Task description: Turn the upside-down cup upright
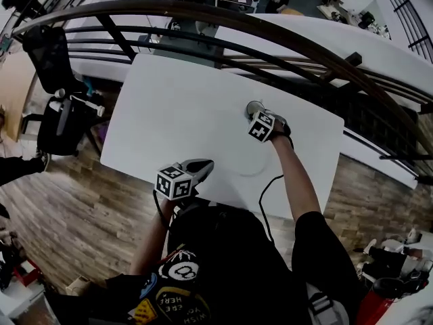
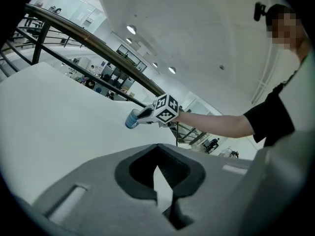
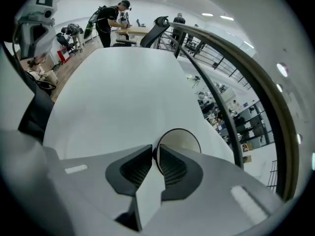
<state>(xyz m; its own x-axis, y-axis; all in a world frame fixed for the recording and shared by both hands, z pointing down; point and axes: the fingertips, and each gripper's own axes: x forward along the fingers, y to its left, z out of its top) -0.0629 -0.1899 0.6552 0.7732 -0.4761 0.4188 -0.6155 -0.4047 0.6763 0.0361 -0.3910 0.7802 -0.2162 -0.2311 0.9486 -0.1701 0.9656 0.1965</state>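
Observation:
A small blue-grey cup point(image 1: 252, 105) sits at the tip of my right gripper point(image 1: 258, 115), right of the middle of the white table point(image 1: 176, 100). In the right gripper view the jaws are pinched on the cup's rim, and its pale open mouth point(image 3: 184, 139) faces the camera, just beyond my right gripper point(image 3: 155, 149). From the left gripper view the blue cup point(image 2: 132, 119) is low over the tabletop, held by my right gripper point(image 2: 140, 116). My left gripper point(image 1: 207, 165) point(image 2: 157, 156) hovers at the table's near edge, shut and empty.
A curved dark railing point(image 1: 270, 32) runs along the table's far side. A black office chair point(image 1: 57, 107) stands on the wooden floor at the left. A black cable point(image 1: 265, 195) hangs from my right arm. People work at desks far off point(image 3: 110, 18).

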